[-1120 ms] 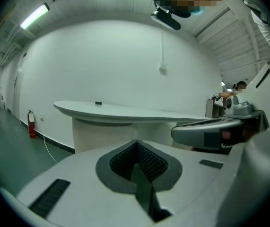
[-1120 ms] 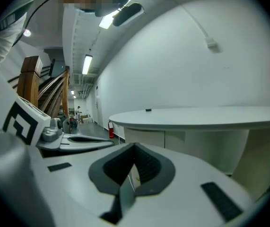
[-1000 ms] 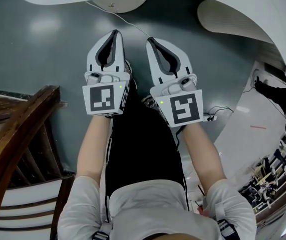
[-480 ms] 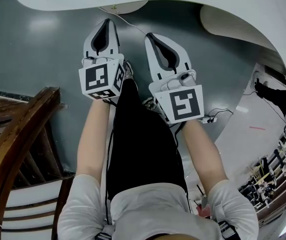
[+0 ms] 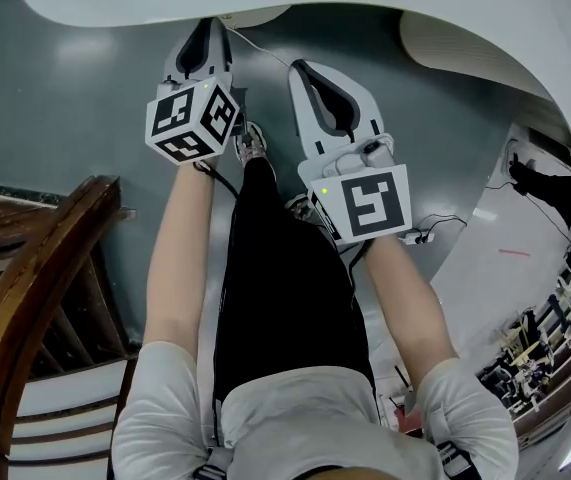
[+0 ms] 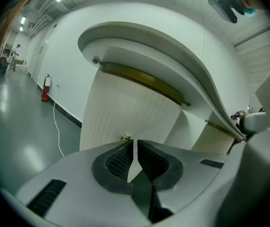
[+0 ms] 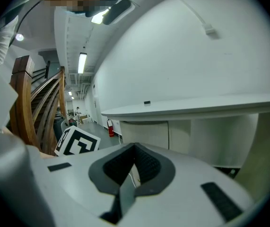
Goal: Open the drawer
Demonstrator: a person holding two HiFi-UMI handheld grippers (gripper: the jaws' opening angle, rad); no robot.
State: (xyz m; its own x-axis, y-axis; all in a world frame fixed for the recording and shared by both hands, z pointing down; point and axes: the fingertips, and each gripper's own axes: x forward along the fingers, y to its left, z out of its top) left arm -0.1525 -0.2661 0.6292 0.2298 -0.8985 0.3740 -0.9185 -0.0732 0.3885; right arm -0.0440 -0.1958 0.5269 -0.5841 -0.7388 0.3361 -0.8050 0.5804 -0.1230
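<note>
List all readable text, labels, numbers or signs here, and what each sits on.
None readable.
Left marker cube, right marker cube: black-and-white square patterns only, no letters.
Dark tag on counter edge: too small to read.

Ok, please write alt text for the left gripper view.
The left gripper, jaws together and empty, points at a white ribbed panel under a curved white counter; a small brass knob shows just above the jaw tips. Grey floor and a red fire extinguisher lie left.
</note>
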